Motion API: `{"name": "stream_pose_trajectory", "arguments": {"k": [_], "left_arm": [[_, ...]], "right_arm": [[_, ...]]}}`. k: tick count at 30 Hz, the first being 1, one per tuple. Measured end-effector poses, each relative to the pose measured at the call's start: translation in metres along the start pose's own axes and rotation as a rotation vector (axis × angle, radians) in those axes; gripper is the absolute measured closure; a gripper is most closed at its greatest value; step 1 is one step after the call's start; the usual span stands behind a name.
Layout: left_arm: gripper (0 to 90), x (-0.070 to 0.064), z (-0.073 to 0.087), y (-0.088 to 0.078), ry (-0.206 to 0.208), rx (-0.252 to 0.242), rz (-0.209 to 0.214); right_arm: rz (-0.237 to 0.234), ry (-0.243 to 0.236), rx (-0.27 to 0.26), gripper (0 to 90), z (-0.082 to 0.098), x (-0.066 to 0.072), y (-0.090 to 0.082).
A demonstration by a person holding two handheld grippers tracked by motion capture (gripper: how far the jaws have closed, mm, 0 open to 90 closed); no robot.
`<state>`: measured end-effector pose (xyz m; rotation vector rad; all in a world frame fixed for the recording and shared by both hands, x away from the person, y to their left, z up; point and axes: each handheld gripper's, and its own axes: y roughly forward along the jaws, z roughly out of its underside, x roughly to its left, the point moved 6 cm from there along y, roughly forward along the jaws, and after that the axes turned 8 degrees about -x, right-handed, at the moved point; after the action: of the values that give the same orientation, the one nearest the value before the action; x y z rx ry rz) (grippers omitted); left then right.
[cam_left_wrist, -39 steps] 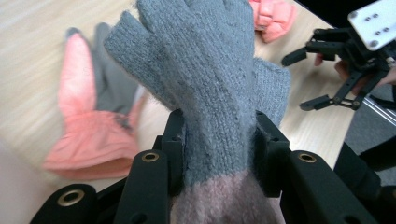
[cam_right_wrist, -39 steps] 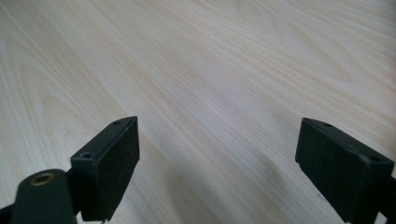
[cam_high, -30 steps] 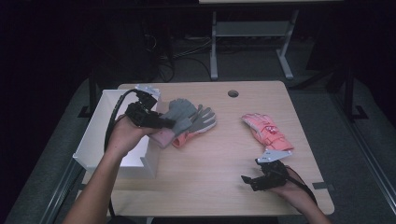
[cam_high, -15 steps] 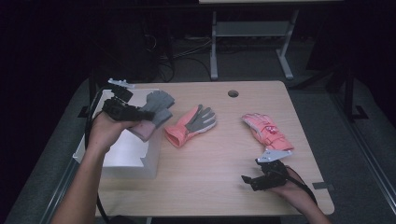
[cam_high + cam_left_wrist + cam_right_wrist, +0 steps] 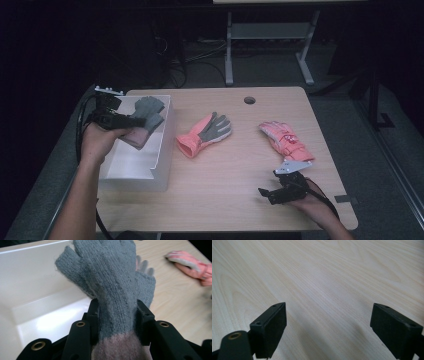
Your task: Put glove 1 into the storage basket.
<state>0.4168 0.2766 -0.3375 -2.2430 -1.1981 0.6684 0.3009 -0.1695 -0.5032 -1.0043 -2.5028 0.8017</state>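
Dark floor surrounds a pale wooden desk carrying 1 white bin at its left edge. 3 gloves show: 1 grey knit glove clamped in the left tool above the bin, 1 salmon-and-grey glove mid-desk, 1 pink glove toward the right edge. What the bin holds cannot be told. 2 tools: the right tool gapes wide near the front right corner.

Overhead light brightens the table against dark surroundings, glares in the white bin, and blurs far gloves.
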Motion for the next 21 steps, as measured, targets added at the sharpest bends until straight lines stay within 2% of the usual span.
{"name": "stream_pose_trajectory", "arguments": {"k": [7,11,19,21], "left_arm": [[63.3,0.022,0.016,0.011,-0.026,0.033,-0.070],[63.3,0.036,0.028,0.023,-0.040,0.058,-0.114],[63.2,0.054,0.048,0.044,-0.072,0.091,-0.149],[63.2,0.058,0.053,0.049,-0.069,0.106,-0.159]], "right_arm": [[0.000,0.002,0.001,13.4,0.000,0.001,0.001],[-0.001,0.002,0.002,13.4,0.001,0.000,0.001],[-0.005,-0.003,0.008,13.5,0.001,0.001,0.001],[-0.003,-0.005,0.006,13.4,0.001,0.000,0.001]]}}
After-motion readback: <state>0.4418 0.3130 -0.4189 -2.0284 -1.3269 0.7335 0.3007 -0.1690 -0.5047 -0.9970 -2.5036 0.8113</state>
